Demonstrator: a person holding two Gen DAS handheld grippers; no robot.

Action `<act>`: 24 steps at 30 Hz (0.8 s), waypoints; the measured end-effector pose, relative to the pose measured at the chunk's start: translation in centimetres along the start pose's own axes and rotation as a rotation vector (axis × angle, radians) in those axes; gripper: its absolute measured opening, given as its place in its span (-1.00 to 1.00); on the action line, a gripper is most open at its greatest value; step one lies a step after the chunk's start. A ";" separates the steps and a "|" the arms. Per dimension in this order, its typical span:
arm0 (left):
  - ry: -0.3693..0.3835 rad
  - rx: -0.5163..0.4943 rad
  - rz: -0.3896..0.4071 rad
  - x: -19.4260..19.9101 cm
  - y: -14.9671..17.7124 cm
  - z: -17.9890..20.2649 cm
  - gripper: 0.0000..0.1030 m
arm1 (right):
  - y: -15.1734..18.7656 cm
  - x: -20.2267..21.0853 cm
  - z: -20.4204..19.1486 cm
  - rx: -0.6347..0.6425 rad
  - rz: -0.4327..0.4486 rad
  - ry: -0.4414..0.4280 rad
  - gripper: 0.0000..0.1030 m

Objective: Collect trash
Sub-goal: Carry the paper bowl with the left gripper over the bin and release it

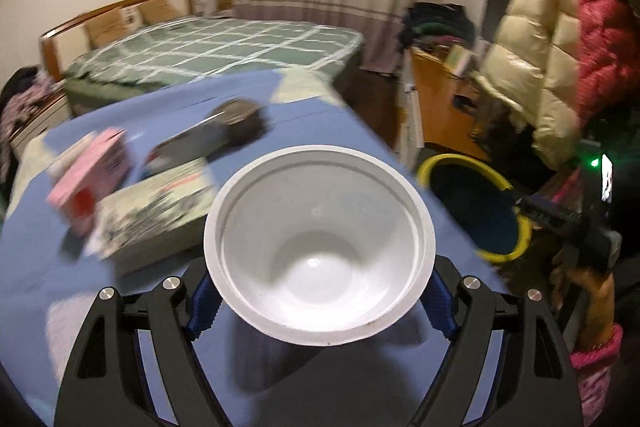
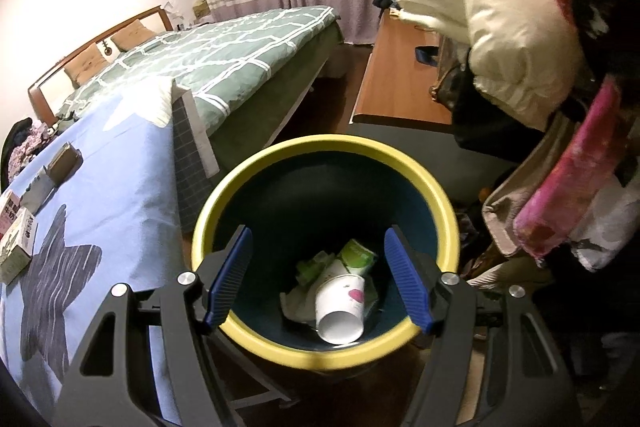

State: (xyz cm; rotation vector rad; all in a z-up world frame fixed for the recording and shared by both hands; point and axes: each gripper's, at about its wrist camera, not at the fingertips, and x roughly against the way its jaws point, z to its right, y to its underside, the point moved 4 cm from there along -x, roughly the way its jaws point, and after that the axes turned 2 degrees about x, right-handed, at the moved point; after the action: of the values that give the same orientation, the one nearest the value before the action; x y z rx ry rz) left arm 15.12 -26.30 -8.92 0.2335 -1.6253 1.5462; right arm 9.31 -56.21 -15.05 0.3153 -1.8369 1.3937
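My left gripper [image 1: 320,297] is shut on a white paper cup [image 1: 320,251], held mouth toward the camera above the blue tablecloth [image 1: 40,259]. The yellow-rimmed dark trash bin [image 1: 476,211] stands to its right, off the table edge. In the right wrist view my right gripper [image 2: 318,279] is open and empty, hovering over the bin [image 2: 320,151]. Inside the bin lie a white paper cup [image 2: 340,307], a green carton [image 2: 358,255] and crumpled paper [image 2: 298,301].
On the table sit a pink box [image 1: 90,179], a pale printed box [image 1: 156,211] and a grey packet with a brown item [image 1: 224,131]; they also show at the left of the right wrist view [image 2: 18,239]. A bed [image 2: 224,55], a wooden desk [image 2: 400,75] and hanging jackets [image 2: 500,19] surround the bin.
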 end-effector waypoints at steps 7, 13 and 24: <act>0.145 -0.076 -0.045 -5.3 -4.2 8.7 0.57 | -0.1 0.6 2.8 -0.029 0.012 0.033 0.26; 0.193 -0.139 -0.113 -10.8 -5.4 15.1 0.57 | 0.1 0.8 5.4 -0.055 0.008 0.062 0.27; 0.155 -0.176 -0.223 -17.5 -4.3 18.5 0.84 | 0.4 0.4 6.0 -0.058 -0.010 0.065 0.27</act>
State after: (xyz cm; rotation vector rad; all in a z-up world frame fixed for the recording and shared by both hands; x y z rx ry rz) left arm 20.49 -50.80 -15.08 0.1877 -1.5459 1.2160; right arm 6.21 -61.35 -15.56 0.2464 -1.8162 1.3259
